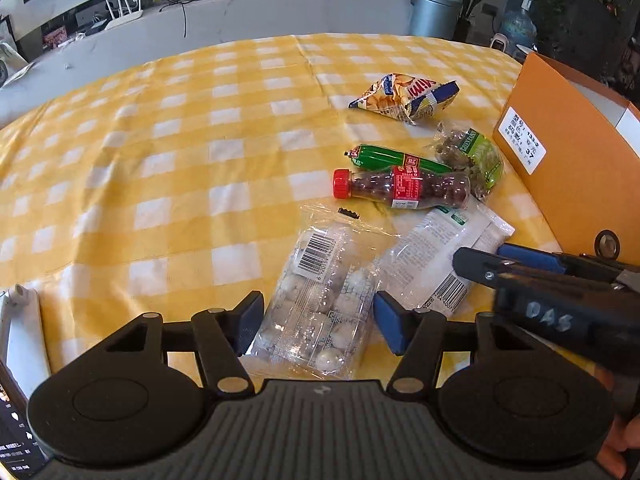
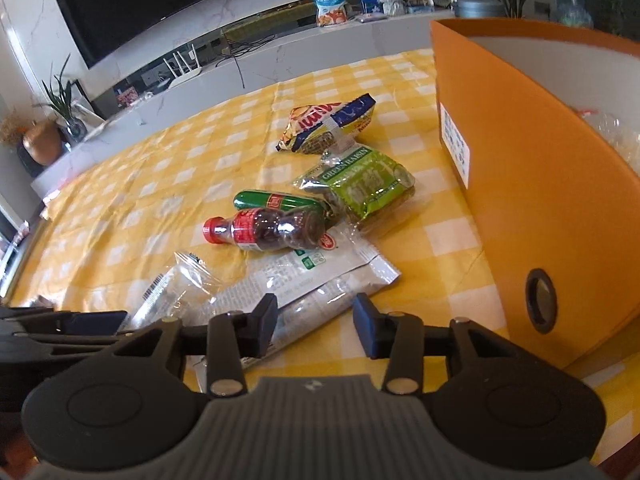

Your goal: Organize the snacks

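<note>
Several snacks lie on the yellow checked tablecloth [image 1: 160, 168]: a clear pack of white balls [image 1: 316, 312], a long white packet [image 1: 440, 256], a red-capped bottle [image 1: 400, 190], a green sausage [image 1: 396, 159], a green raisin bag [image 1: 472, 156] and a yellow chip bag [image 1: 404, 98]. My left gripper [image 1: 318, 322] is open, its pads either side of the ball pack. My right gripper [image 2: 316, 322] is open over the near end of the white packet [image 2: 304, 284]; it enters the left wrist view from the right [image 1: 484, 258]. The orange box [image 2: 540, 184] stands to the right.
A low white shelf [image 1: 240, 12] behind the table carries a router, cables and snack bags. A metal bin [image 1: 434, 10] and plants stand at the back right. A TV [image 2: 152, 0] hangs on the wall. A phone screen [image 1: 16, 428] is at the lower left.
</note>
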Tool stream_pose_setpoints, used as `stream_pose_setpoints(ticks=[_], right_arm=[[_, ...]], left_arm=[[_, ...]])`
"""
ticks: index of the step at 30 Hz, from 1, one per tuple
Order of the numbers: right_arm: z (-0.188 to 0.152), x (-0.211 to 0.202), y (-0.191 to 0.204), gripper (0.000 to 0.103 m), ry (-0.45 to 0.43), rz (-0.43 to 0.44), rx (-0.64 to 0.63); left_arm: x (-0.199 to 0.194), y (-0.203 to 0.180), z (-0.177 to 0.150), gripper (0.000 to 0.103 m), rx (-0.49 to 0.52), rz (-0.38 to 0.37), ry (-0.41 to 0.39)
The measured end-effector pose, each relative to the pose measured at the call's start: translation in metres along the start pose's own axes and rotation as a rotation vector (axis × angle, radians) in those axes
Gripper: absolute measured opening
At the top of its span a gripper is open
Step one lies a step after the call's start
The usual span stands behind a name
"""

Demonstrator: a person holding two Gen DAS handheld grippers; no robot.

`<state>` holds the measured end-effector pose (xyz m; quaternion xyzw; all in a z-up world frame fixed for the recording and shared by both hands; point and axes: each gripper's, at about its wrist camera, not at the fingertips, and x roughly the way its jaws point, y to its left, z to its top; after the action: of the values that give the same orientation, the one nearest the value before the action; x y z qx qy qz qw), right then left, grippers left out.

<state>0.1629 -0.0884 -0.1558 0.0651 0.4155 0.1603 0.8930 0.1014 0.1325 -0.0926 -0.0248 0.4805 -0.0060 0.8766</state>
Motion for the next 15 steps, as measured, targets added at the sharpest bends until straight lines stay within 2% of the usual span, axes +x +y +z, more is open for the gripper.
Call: stream_pose_setpoints(ticks=[2, 5, 6, 7, 11, 15], right_arm=[[-0.003, 0.002, 0.01, 0.037, -0.021, -0.022, -0.037], [-0.001, 0.003, 0.01, 0.018, -0.032, -0.003, -0.041], [-0.001, 0.003, 0.009, 0.006, -0.039, -0.003, -0.051], [0.0, 0.003, 0.006, 0.0, -0.042, 0.003, -0.053], [0.004, 0.002, -0.004, 0.0, -0.015, 0.035, -0.045], [0.001, -0.012, -0.009, 0.0, -0.052, 0.033, -0.114]], left_arm=[[-0.001, -0.001, -0.001, 0.069, -0.007, -0.004, -0.005], [-0.002, 0.002, -0.003, 0.069, -0.032, -0.018, -0.012], [-0.003, 0.003, -0.004, 0.069, -0.041, -0.02, -0.013], [-0.003, 0.004, -0.005, 0.069, -0.05, -0.021, -0.013], [-0.009, 0.006, -0.009, 0.069, -0.087, -0.03, -0.011], [-0.013, 0.005, -0.016, 0.068, -0.116, -0.037, -0.017]])
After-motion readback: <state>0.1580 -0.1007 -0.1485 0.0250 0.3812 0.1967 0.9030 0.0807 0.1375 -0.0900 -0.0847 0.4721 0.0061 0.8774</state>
